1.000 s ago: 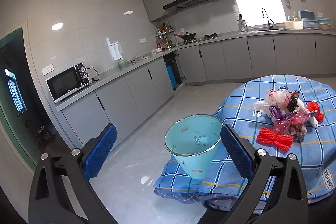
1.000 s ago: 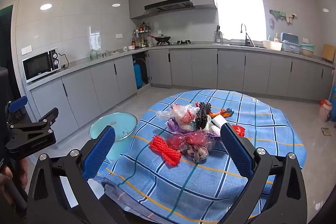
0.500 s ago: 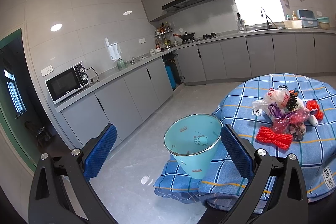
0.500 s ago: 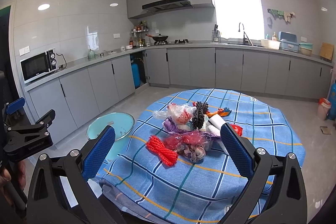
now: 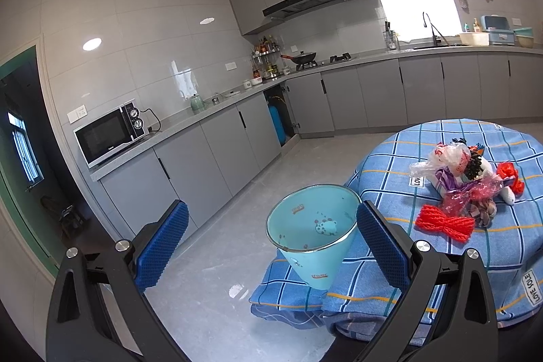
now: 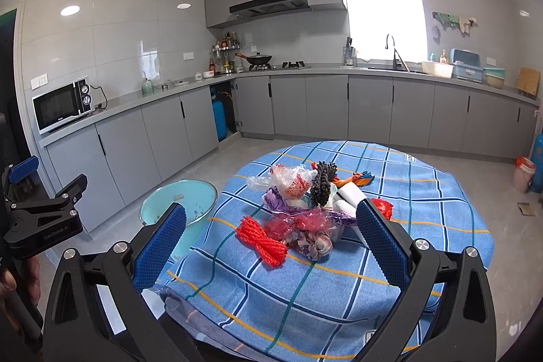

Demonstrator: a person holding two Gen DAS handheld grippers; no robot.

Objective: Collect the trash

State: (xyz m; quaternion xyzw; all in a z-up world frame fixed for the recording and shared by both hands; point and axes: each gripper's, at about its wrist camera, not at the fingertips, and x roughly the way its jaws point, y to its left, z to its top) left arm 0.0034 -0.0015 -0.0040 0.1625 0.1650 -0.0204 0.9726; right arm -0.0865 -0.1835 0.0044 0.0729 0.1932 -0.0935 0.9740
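Observation:
A pile of trash (image 6: 305, 209) lies on the round table with a blue checked cloth (image 6: 424, 226): a red rope bundle (image 6: 261, 240), clear and pink plastic bags, a black knobbly piece and a white roll. It also shows in the left wrist view (image 5: 465, 185). A light blue bin (image 5: 314, 233) stands on the floor at the table's left edge, also in the right wrist view (image 6: 178, 204). My left gripper (image 5: 271, 246) is open and empty, facing the bin. My right gripper (image 6: 271, 246) is open and empty, short of the pile.
Grey kitchen cabinets run along the left and back walls, with a microwave (image 6: 62, 104), a hob with a pan (image 6: 259, 58) and a sink (image 6: 393, 65). A blue gas cylinder (image 6: 220, 119) stands in an open cabinet. The left gripper's body (image 6: 40, 219) shows at the right view's left edge.
Both views have shifted slightly; the right gripper has drawn a little nearer the pile. Both grippers stay open and empty.

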